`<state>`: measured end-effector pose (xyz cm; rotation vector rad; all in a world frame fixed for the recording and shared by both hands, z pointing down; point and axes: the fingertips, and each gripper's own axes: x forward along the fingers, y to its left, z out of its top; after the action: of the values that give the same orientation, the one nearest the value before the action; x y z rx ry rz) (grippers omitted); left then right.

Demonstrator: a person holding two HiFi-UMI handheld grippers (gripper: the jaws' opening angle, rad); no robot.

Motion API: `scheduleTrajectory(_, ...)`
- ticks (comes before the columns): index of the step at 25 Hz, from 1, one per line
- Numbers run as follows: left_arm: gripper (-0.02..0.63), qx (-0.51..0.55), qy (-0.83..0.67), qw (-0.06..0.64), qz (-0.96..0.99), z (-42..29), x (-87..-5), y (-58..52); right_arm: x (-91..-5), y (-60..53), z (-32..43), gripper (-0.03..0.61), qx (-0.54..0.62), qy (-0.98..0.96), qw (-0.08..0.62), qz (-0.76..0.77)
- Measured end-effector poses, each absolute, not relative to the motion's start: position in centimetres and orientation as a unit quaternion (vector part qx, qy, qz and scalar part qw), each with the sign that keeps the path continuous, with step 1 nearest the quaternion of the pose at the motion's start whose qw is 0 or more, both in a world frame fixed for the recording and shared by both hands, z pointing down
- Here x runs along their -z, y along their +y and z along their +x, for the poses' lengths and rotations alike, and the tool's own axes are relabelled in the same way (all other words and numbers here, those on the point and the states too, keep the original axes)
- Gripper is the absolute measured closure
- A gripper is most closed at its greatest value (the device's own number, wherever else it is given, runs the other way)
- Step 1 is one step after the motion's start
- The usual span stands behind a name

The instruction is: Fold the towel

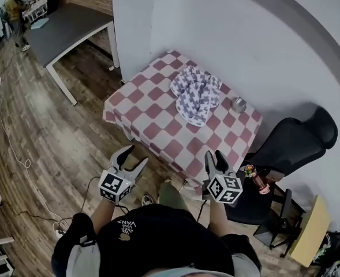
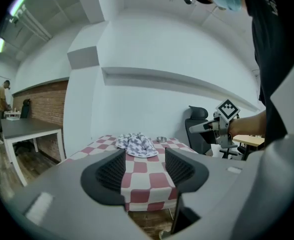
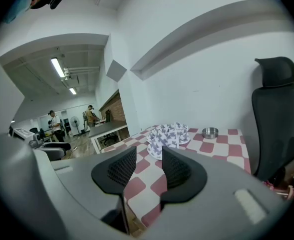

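1. While both grippers hang short of its near edge, the red-and-white checked tabletop (image 1: 152,128) carries the crumpled white cloth towel with a grey cross pattern (image 1: 196,94). The towel lies well ahead of both grippers, and neither touches it.
2. The left gripper (image 1: 135,156) is open. Its 2 black ribbed jaws stand wide apart with nothing between them, and only the checked tabletop shows through the gap.
3. The right gripper (image 1: 214,154) is open too. Its 2 jaws stand closer together than the left gripper's, and nothing is held between them.
4. From the left gripper, the towel sits straight ahead toward the tabletop's far side. From the right gripper, it sits ahead and slightly to the right.
5. A small round metal bowl (image 1: 238,104) stands on the tabletop near the towel, on its right as seen from the grippers, without touching it.
6. A black high-backed office chair (image 1: 291,146) stands to the right of the right gripper, just beside the tabletop.
7. A long grey table (image 1: 66,25) stands far ahead and left of the left gripper on the brown wood-plank floor (image 1: 54,131), with a person (image 1: 14,13) at its far end.
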<state>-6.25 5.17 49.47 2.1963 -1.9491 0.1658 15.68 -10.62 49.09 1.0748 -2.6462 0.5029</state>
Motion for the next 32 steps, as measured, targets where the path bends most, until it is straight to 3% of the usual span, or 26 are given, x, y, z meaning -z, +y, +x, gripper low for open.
scheduleTrajectory(15, 0.391, -0.112, -0.585, 0.124, 0.794, -6.1, -52.5, -7.5, -51.4, -23.9, 12.6, 0.428, -0.181, -0.892, 0.146, 0.388)
scheduleTrajectory(32, 0.391, -0.233, -0.443, 0.121, 0.857, 4.4, -61.8, -22.8, -54.4, -45.4, 7.3, 0.428, -0.139, -0.905, 0.179, 0.359)
